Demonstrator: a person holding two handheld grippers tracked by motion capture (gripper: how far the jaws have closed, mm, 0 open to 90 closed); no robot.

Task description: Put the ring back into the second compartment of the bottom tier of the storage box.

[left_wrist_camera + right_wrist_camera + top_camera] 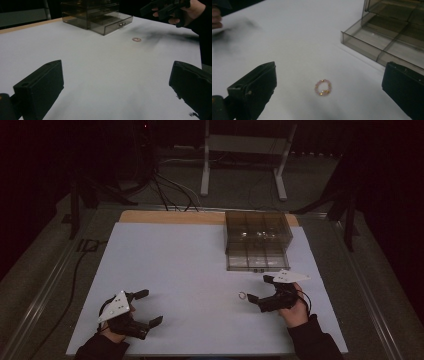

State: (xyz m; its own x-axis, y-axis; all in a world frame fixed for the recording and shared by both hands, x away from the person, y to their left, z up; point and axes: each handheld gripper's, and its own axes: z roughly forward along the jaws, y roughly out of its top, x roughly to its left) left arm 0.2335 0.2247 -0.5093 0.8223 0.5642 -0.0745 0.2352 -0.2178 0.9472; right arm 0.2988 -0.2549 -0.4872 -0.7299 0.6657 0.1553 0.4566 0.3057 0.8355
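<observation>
1. Smoky clear plastic drawer box (258,232) at the far right of the white table (175,270); bottom drawer (377,47) pulled out, its divided compartments look empty.
2. Small pink-and-gold beaded ring (322,87) lies on the table, near the drawer front.
3. Right gripper (259,289) jaws spread, ring just ahead between them, untouched.
4. Left gripper (149,307) jaws spread, empty, well apart from the ring.

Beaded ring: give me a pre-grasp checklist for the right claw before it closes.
1. Right claw open: ok, jaws stand wide apart.
2. Beaded ring between the jaws: ok in the right gripper view, lying flat on the white table.
3. Ring free of other things: ok, nothing touches it.
4. Drawer of the smoky box pulled out: ok, front compartments look empty.
5. Left claw out of the way: ok, open, far off at the near left.
6. Jaw height above the table: cannot tell.
</observation>
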